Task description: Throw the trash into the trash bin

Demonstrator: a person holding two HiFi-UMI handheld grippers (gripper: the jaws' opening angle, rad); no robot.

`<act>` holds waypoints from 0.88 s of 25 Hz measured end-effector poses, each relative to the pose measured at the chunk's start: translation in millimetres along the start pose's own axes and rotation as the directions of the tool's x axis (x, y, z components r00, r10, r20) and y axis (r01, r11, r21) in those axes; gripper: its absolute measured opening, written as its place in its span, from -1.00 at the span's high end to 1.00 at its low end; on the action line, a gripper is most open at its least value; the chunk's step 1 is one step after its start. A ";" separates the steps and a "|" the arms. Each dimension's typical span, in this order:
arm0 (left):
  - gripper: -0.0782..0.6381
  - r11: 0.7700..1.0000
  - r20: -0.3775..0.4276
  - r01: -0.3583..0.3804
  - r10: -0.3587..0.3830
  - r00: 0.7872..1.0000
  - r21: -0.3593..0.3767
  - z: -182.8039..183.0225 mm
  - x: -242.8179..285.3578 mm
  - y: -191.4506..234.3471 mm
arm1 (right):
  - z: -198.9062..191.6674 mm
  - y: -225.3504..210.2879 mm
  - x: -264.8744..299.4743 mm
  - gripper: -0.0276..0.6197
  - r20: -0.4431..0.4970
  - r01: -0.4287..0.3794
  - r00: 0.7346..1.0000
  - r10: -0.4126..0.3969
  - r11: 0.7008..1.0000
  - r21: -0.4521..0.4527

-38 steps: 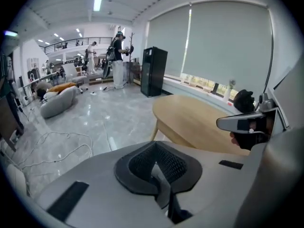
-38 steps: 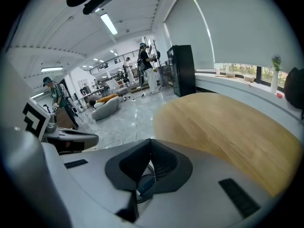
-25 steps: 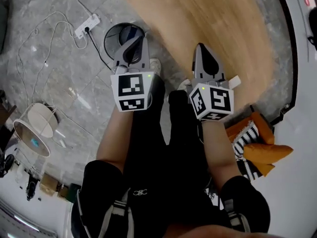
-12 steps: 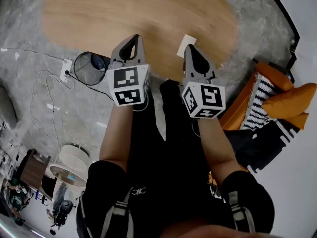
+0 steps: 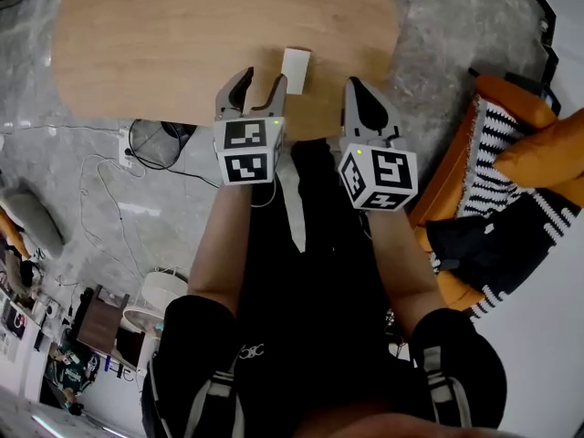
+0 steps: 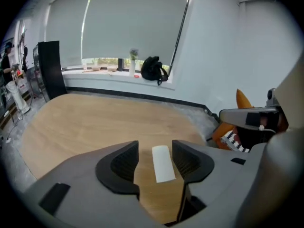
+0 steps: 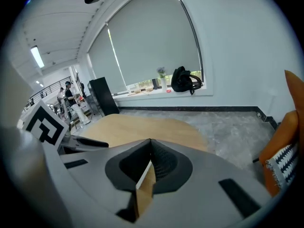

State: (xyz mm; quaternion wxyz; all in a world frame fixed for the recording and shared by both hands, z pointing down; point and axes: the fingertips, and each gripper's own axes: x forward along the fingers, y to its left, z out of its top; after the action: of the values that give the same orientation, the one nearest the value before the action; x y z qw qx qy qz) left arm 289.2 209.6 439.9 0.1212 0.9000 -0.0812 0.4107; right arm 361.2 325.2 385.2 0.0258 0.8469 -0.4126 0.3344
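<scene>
Head view: the left claw (image 5: pixel 259 84) and right claw (image 5: pixel 356 85) hang over the near edge of the oval wooden desk (image 5: pixel 164 35). A white strip (image 5: pixel 296 69) lies flat on it just beyond the left claw. The black wire trash bin (image 5: pixel 153 141) stands on the floor at the desk's edge. Left gripper view: jaws apart and opening, the strip showing in the gap, untouched. Right gripper view: jaws closed together, nothing held.

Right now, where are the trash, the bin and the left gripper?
trash (image 6: pixel 163 163): left gripper view, middle of the white piece.
bin (image 5: pixel 151 149): head view, its visible mesh side.
left gripper (image 5: pixel 262 80): head view, midway between fingertips; jaws opening, empty.
</scene>
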 end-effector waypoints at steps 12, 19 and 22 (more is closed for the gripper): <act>0.02 1.000 -0.205 -0.010 0.014 0.979 0.020 -58.2 81.3 -27.1 | -16.2 -48.9 6.9 0.88 -0.026 0.017 1.000 -0.016 0.999 0.042; 0.04 0.999 -0.297 -0.032 0.034 0.954 0.010 -82.6 110.8 -28.4 | -24.3 -58.9 11.4 0.88 -0.044 0.015 0.999 -0.013 0.999 0.050; 0.29 0.998 -0.306 -0.055 0.065 0.950 0.042 -85.1 107.8 -32.6 | -25.6 -57.6 11.7 0.88 -0.046 0.003 0.999 -0.001 0.999 0.039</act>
State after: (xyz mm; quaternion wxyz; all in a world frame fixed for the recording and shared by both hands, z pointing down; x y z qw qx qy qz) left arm 306.0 260.0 570.7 0.1049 0.8241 -0.0817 0.5506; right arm 393.6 363.3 425.2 0.0192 0.8396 -0.4047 0.3619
